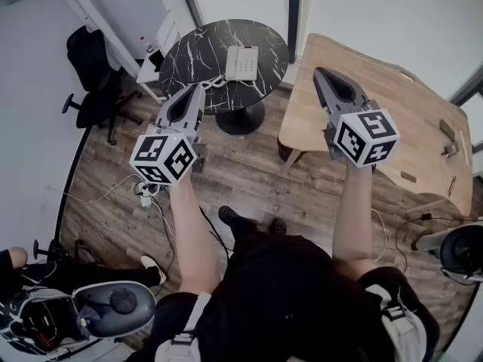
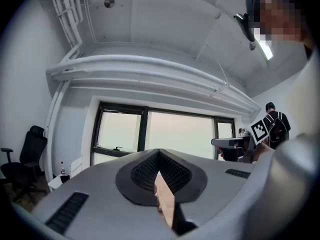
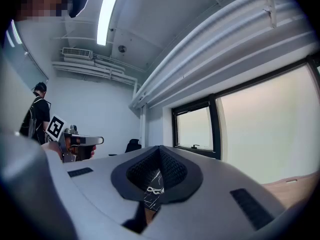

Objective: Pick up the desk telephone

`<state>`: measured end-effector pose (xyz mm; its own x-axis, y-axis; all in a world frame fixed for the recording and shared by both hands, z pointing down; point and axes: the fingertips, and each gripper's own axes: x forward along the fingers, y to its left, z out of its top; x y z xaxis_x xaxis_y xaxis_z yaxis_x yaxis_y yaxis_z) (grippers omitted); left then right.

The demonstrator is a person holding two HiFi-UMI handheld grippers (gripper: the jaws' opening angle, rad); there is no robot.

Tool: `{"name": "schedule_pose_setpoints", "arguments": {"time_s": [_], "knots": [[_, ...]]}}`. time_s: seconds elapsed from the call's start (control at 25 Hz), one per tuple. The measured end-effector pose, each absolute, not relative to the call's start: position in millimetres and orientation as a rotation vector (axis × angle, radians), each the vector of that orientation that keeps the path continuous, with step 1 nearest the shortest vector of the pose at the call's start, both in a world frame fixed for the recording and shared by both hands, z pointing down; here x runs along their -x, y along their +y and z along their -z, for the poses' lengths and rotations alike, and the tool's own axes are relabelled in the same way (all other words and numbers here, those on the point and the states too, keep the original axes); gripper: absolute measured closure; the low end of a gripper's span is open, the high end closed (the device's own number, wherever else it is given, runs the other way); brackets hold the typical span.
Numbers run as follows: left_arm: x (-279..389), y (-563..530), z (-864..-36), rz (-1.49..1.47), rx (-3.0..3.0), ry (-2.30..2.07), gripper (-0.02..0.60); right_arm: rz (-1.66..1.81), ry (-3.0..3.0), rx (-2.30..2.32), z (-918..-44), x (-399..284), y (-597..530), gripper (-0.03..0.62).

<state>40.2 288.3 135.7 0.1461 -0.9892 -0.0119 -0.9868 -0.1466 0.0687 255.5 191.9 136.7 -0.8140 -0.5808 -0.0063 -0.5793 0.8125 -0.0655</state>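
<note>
The white desk telephone [image 1: 241, 62] lies on a round black marble table [image 1: 198, 51], with its coiled cord trailing off its left side. My left gripper [image 1: 199, 88] is held level above the floor, just short of the table's near edge, shut and empty. My right gripper [image 1: 318, 72] hovers over the near left corner of the wooden table, to the right of the phone, also shut with nothing in it. In the left gripper view the jaws [image 2: 159, 152] meet tip to tip; in the right gripper view the jaws [image 3: 160, 149] do the same, with marble showing below them.
A large wooden table [image 1: 392, 127] stands to the right of the round one. A black office chair [image 1: 92, 81] is at the left by the wall. Cables and a power strip [image 1: 145, 196] lie on the wood floor. Windows [image 2: 180, 134] fill the far wall.
</note>
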Motion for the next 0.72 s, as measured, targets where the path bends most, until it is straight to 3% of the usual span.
{"name": "schedule_pose_setpoints", "arguments": {"time_s": [0.72], "knots": [[-43.2, 268.2, -135.5, -0.017, -2.296, -2.000, 0.568, 0.183, 2.970, 1.013, -145.7, -269.3, 162.9, 0.565]]}}
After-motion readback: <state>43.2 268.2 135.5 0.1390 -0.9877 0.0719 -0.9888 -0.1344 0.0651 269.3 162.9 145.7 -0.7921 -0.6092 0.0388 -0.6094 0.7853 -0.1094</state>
